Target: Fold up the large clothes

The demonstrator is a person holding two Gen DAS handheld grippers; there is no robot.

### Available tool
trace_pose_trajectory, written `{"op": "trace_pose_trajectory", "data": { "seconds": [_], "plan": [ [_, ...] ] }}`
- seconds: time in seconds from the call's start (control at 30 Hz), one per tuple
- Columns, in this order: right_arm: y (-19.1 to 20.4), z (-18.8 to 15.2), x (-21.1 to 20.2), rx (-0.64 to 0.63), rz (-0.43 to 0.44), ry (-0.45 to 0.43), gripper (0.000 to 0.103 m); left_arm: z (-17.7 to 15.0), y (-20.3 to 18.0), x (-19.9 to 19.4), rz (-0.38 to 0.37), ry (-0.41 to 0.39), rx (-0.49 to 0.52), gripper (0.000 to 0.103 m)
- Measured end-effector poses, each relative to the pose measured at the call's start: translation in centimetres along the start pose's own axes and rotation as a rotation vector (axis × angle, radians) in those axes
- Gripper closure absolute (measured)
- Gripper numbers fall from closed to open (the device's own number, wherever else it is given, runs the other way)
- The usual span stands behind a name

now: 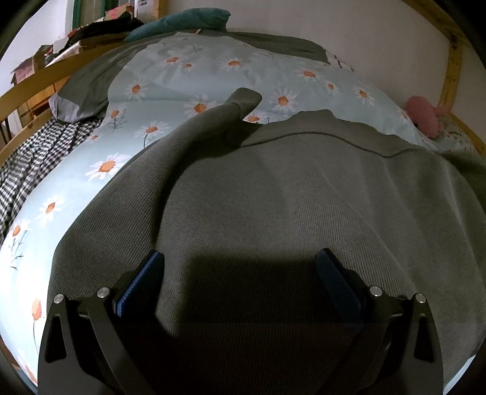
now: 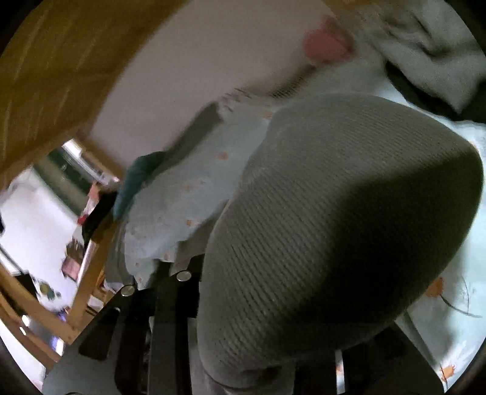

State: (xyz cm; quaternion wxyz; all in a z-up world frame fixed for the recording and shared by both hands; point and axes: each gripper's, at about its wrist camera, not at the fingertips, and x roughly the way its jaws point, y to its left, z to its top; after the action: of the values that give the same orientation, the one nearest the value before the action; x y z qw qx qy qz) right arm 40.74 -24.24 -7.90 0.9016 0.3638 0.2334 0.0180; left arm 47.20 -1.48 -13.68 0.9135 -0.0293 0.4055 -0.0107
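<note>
A large olive-green knit sweater [image 1: 288, 197] lies spread on the daisy-print bed cover [image 1: 188, 76]. One sleeve [image 1: 212, 121] is folded across its left side and points to the far end. My left gripper [image 1: 240, 270] hovers just above the sweater's near part, wide open and empty, with blue pads [image 1: 142, 279]. In the blurred right wrist view a bunched part of the sweater [image 2: 334, 228] fills the frame and covers my right gripper [image 2: 258, 349]. Its fingers are hidden under the cloth, which hangs from it above the bed cover [image 2: 188, 194].
A wooden bed rail [image 1: 45, 82] runs along the left and a post [image 1: 452, 70] stands at the right. A checked cloth [image 1: 36, 161], grey clothes [image 1: 88, 88], a teal pillow [image 1: 182, 21] and a pink plush toy [image 1: 425, 115] lie around the sweater. A pale garment [image 2: 425, 45] lies far right.
</note>
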Motion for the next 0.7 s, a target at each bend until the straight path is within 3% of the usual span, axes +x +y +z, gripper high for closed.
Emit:
{"op": "trace_pose_trajectory", "data": {
  "seconds": [0.07, 0.27, 0.37, 0.4, 0.47, 0.53, 0.57, 0.6, 0.63, 0.7],
  "plan": [
    [2.9, -0.3, -0.2, -0.08, 0.024, -0.035, 0.074, 0.0, 0.0, 0.0, 0.0, 0.001, -0.002, 0.005],
    [12.0, -0.8, 0.2, -0.351, -0.049, -0.111, 0.074, 0.2, 0.0, -0.1, -0.01, 0.021, 0.002, 0.005],
    [15.5, -2.4, 1.2, -0.469, -0.103, -0.131, 0.075, 1.4, 1.4, -1.7, -0.083, 0.045, 0.002, 0.006],
    [16.5, -2.9, 1.5, -0.494, -0.114, -0.14, 0.075, 2.0, 2.6, -3.0, -0.062, 0.003, -0.02, 0.006],
    [17.0, -3.7, 0.4, -0.532, -0.127, -0.153, 0.075, 3.4, 6.0, -4.8, 0.06, -0.087, -0.086, 0.006],
    [18.7, -4.9, 0.5, -0.593, -0.148, -0.167, 0.075, 3.5, 8.6, -2.9, 0.108, -0.029, -0.12, 0.006],
    [19.6, -5.7, 0.7, -0.632, -0.158, -0.17, 0.075, 2.8, 9.8, 0.1, 0.086, 0.097, -0.136, 0.006],
    [20.2, -6.4, 1.0, -0.66, -0.159, -0.169, 0.074, 2.0, 10.8, 2.1, 0.028, 0.165, -0.175, 0.005],
    [20.9, -7.6, 1.3, -0.705, -0.154, -0.166, 0.074, 1.4, 11.7, 2.0, -0.015, 0.12, -0.217, 0.005],
    [21.7, -9.7, 1.6, -0.771, -0.117, -0.155, 0.074, 1.4, 13.5, 1.0, -0.015, 0.078, -0.342, 0.005]
  ]
}}
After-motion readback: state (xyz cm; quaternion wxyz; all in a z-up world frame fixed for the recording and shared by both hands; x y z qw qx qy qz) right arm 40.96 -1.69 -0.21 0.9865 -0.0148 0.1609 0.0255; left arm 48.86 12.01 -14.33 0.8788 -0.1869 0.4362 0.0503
